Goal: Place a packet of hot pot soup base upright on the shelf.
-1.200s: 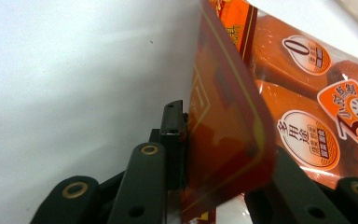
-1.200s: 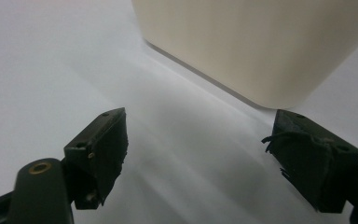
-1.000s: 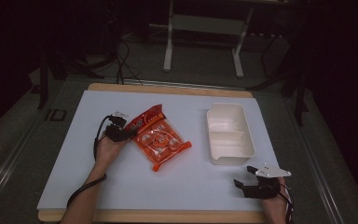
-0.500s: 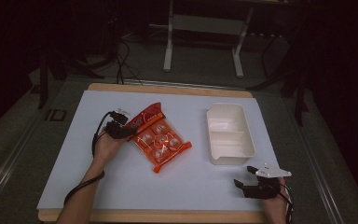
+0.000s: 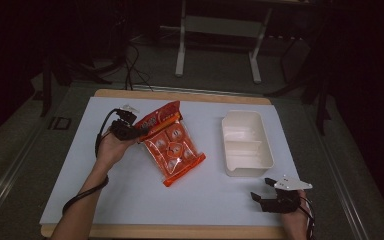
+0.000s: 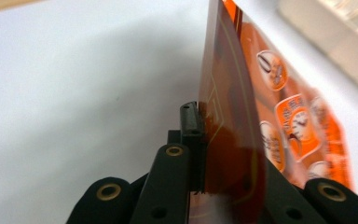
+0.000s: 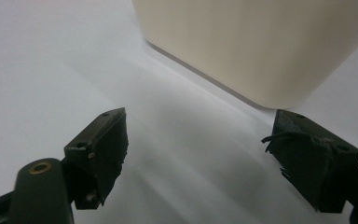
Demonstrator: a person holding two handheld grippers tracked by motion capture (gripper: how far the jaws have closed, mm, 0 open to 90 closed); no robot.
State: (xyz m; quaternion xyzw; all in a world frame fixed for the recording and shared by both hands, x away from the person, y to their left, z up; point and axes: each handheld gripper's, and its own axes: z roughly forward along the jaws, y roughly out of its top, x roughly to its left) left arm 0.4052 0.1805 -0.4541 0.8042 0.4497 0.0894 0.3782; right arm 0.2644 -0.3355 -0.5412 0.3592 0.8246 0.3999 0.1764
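Observation:
An orange snack bag (image 5: 172, 145) with round printed labels lies slanted on the white mat, its top edge lifted. My left gripper (image 5: 139, 131) is shut on that top left edge; in the left gripper view the bag (image 6: 242, 116) stands on edge between the jaws of my left gripper (image 6: 200, 135). A cream plastic tray (image 5: 246, 144) sits to the right of the bag, empty. My right gripper (image 5: 261, 192) rests open near the mat's front right corner, just below the tray. In the right gripper view the tray's wall (image 7: 261, 42) rises beyond my right gripper (image 7: 200, 135).
The white mat (image 5: 80, 165) covers a wooden table whose edge (image 5: 180, 94) shows at the back. A metal stand (image 5: 220, 45) and cables stand on the dark floor behind. Each gripper trails a black cable (image 5: 82, 195).
The left gripper has raised and shifted the bag's top edge slightly; the bag lies a little more turned. The right gripper has stayed put.

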